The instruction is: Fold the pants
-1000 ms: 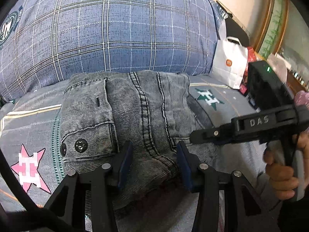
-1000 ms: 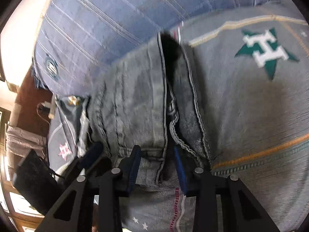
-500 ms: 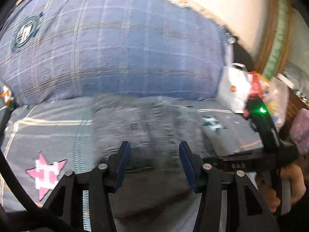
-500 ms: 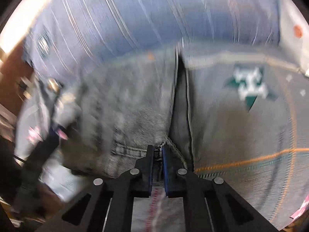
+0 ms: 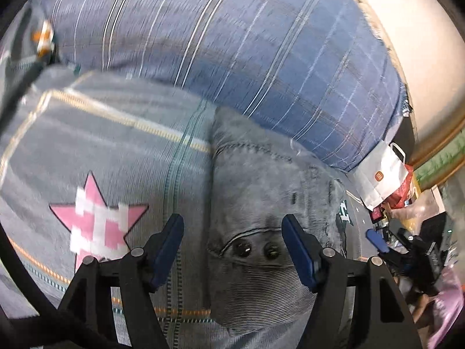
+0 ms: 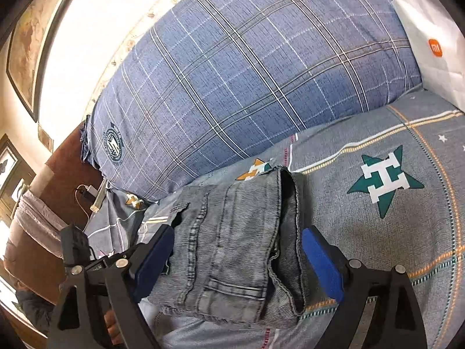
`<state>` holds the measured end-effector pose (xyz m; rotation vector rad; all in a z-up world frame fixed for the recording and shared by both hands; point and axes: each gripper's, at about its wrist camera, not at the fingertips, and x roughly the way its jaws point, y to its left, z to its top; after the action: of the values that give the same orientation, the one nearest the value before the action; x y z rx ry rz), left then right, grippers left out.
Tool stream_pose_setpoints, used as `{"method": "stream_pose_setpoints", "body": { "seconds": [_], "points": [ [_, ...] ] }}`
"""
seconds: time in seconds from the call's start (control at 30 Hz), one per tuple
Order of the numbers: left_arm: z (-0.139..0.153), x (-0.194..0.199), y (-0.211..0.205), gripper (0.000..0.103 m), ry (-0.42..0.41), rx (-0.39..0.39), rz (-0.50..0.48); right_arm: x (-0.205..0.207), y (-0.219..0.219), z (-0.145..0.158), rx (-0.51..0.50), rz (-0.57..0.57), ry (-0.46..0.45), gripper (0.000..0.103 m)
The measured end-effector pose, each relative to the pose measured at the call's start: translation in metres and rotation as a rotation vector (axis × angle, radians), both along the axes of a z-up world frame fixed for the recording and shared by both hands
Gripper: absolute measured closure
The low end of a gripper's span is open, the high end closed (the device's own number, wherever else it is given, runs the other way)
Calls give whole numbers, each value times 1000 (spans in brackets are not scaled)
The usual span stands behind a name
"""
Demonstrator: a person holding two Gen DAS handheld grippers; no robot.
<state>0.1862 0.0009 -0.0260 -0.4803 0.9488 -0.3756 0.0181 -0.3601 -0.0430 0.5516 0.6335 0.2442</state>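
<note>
The folded grey jeans (image 6: 232,247) look thick and limp, best gripped at the layered waistband edge; the left gripper (image 5: 232,250) and right gripper (image 6: 235,264), jaws just opened wide, hold nothing

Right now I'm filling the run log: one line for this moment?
pants: folded on bed | left tongs: open, just widened, empty | right tongs: open, just released, empty

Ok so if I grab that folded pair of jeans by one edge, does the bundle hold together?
Probably not: the jeans are soft denim in loose layers, open at one side, so they would likely sag and unfold. They look thick, so fairly heavy. The textured cloth seems unlikely to slip.
</note>
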Motion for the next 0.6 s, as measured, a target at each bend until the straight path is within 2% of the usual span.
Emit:
{"method": "stream_pose_setpoints", "body": {
  "seconds": [0.17, 0.23, 0.3, 0.33, 0.37, 0.47, 0.53, 0.6],
  "points": [
    [-18, 5, 3, 33, 88, -69, -8, 38, -11, -30, 93, -18, 148, 15],
    [-19, 5, 1, 34, 91, -84, -15, 50, -8, -46, 121, -11, 188, 27],
    [-19, 5, -5, 52, 91, -85, -41, 59, -3, -58, 129, 17, 260, 46],
    [-22, 7, -10, 53, 99, -76, -55, 62, 0, -61, 94, 10, 289, 52],
    [-21, 7, -13, 53, 104, -68, -64, 63, 3, -66, 44, -4, 329, 53],
    [-24, 7, -17, 52, 100, -46, -56, 63, -1, -72, 72, -1, 342, 53],
    [-32, 12, -15, 47, 128, -77, -47, 65, -5, -79, 118, 7, 349, 52],
    [-47, 19, -14, 46, 188, -142, -34, 65, -9, -81, 147, 2, 351, 52]
  ]
}}
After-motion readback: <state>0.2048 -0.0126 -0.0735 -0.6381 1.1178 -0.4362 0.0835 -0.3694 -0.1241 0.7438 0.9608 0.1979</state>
